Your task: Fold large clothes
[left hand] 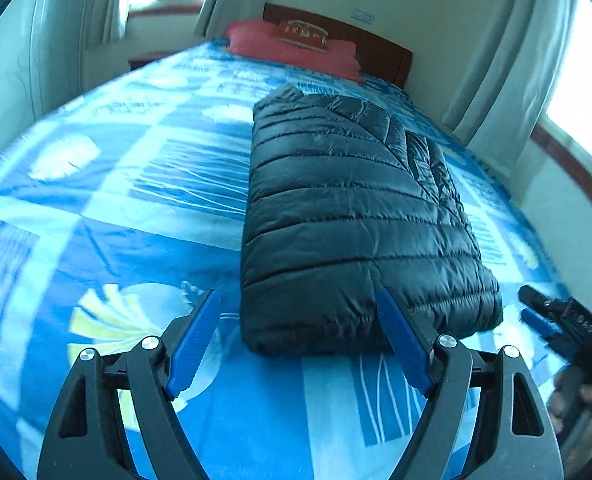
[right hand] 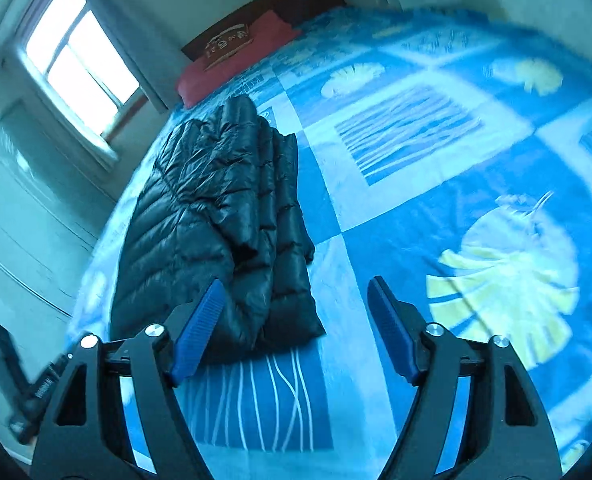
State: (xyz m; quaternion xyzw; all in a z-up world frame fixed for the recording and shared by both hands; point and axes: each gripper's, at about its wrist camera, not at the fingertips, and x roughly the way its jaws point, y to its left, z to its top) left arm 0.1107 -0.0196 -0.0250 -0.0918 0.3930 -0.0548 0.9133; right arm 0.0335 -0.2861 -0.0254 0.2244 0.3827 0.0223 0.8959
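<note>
- The black puffer jacket (left hand: 360,216) lies folded on the bed (left hand: 115,200), long axis toward the red pillow (left hand: 291,50).
- Left gripper (left hand: 298,344) hovers released at the jacket's near edge, nearer.
- Right gripper (right hand: 296,324) released, jacket ahead-left.

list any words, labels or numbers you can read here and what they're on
Nothing can be read for certain.
Red pillow: a dark patch with pale characters, too blurred to read.
Wall above the headboard: a small sign, too small to read.
Body of the other handheld tongs: white lettering along the side, too blurred to read.
Black puffer jacket and blue bedspread: no text visible.
</note>
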